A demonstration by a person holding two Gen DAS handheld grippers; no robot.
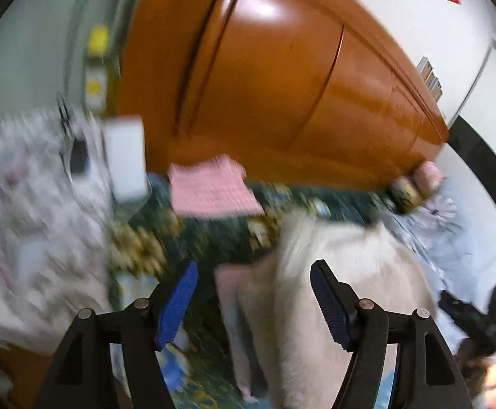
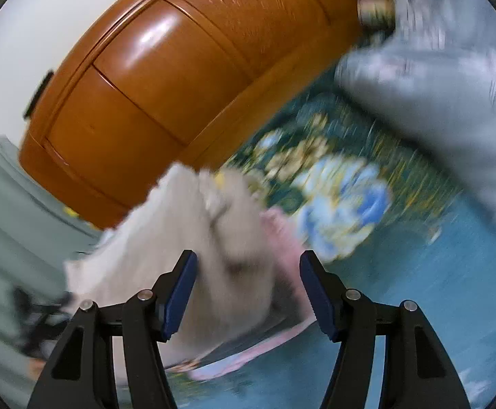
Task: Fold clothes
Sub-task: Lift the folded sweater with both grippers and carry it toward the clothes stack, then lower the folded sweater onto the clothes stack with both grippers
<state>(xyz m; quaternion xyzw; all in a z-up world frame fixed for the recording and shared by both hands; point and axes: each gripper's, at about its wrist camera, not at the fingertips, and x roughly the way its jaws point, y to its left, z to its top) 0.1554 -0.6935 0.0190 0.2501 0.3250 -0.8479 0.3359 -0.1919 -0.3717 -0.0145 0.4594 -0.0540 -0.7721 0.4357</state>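
Observation:
A fluffy cream garment [image 1: 343, 272] with a pink lining lies crumpled on the green floral bedspread [image 1: 214, 235]. It also shows in the right wrist view [image 2: 179, 238]. My left gripper [image 1: 253, 272] is open just above its left edge, holding nothing. My right gripper [image 2: 248, 262] is open over the garment, holding nothing. Both views are blurred by motion. My right gripper also shows small at the right edge of the left wrist view [image 1: 476, 310].
A folded pink cloth [image 1: 210, 187] lies near the orange wooden headboard [image 1: 282, 78]. A patterned white quilt [image 1: 33, 211] is heaped at the left. A grey garment [image 2: 446, 95] lies at the right on the bedspread [image 2: 350, 184].

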